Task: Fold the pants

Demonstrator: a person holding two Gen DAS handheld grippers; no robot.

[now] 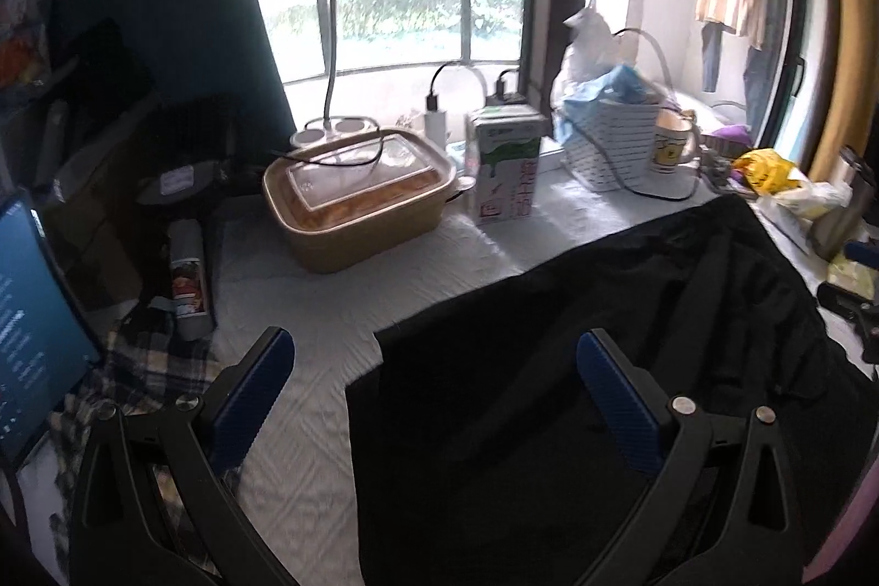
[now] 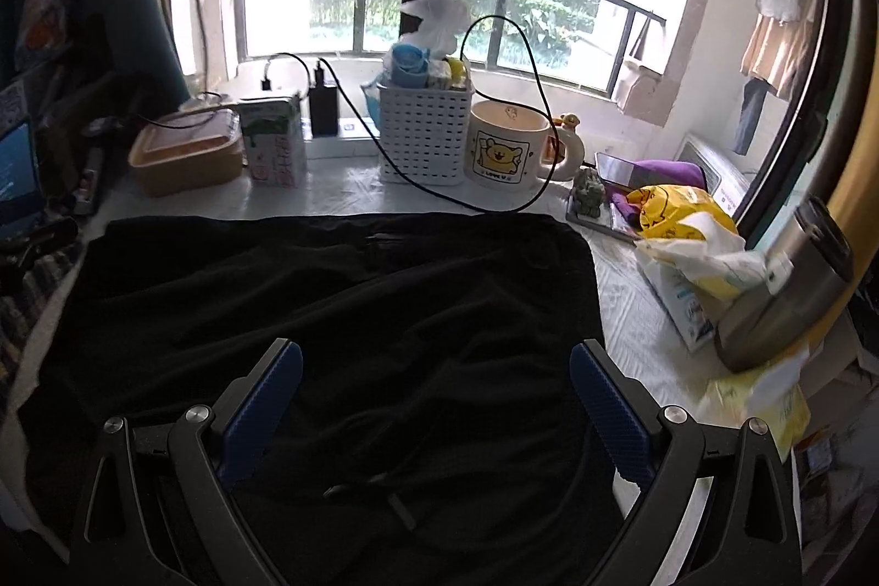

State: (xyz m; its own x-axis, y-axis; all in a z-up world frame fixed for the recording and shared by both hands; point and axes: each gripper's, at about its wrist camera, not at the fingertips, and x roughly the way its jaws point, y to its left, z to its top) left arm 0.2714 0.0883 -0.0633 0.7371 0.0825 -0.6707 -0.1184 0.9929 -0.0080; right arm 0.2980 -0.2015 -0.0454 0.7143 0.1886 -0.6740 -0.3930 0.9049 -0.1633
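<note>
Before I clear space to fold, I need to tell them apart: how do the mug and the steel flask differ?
The mug stands upright; the flask leans tilted. The mug is cream with a yellow cartoon; the flask is bare metal. The mug has a handle; the flask shows none. Both sit beside the pants.

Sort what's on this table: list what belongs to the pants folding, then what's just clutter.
Job: black fabric pants; open left gripper; open right gripper.

Clutter: tan lidded food container; green-and-white carton; white slotted basket; cream cartoon mug; steel flask.

Both grippers spread wide, holding nothing.

The left gripper (image 1: pixel 434 361) has blue-padded fingers (image 1: pixel 250 399) angled toward eleven and one o'clock; the right gripper (image 2: pixel 437 372) is splayed the same way, its pads (image 2: pixel 610 413) well apart.
</note>
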